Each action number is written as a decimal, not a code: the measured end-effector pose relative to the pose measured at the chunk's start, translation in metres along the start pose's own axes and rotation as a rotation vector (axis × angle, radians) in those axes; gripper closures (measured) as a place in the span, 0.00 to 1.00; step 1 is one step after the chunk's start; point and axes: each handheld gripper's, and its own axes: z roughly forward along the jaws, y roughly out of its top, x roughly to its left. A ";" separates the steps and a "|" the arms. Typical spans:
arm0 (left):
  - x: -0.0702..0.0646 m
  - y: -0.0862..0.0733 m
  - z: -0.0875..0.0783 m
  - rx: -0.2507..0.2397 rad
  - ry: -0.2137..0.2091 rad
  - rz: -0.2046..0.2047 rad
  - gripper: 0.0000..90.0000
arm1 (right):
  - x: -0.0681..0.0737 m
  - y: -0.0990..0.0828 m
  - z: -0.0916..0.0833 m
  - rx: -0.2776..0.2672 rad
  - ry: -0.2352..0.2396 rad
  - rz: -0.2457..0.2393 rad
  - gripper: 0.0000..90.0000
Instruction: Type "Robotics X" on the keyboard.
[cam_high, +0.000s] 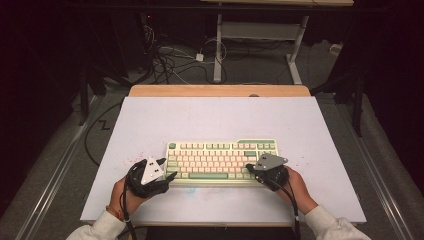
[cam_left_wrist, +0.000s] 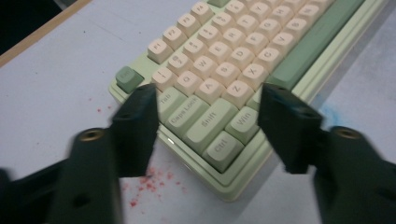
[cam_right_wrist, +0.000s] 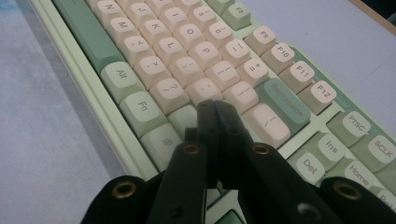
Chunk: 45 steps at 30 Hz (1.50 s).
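Keyboard (cam_high: 222, 161) sits near the desk's (cam_high: 150, 120) front edge, long axis left-right across it, spacebar row toward the person, function row away; left hand-held gripper (cam_left_wrist: 208, 119) at its near-left corner, jaws spread wide, straddling the Shift/Ctrl/Win keys from that corner; right hand-held gripper (cam_right_wrist: 217, 126) at the near-right end, jaws pressed together, nothing between them, tips over the keys just below Backspace; both equally close, one per end; contact with the keys can't be confirmed; likely a two-ended lift or a key press, my guess.

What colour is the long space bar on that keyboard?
Sage green, darker than the cream letter keys; the space bar shows best in the left gripper view.
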 end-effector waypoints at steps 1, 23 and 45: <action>0.002 0.002 0.000 -0.002 -0.011 0.000 0.64 | 0.000 0.000 0.000 0.001 -0.001 0.001 1.00; -0.004 0.039 0.034 0.068 -0.110 0.060 0.97 | 0.001 -0.001 0.000 -0.005 -0.004 -0.007 1.00; -0.013 0.039 0.055 0.136 -0.141 0.082 0.97 | 0.002 -0.002 0.000 -0.014 -0.014 -0.012 1.00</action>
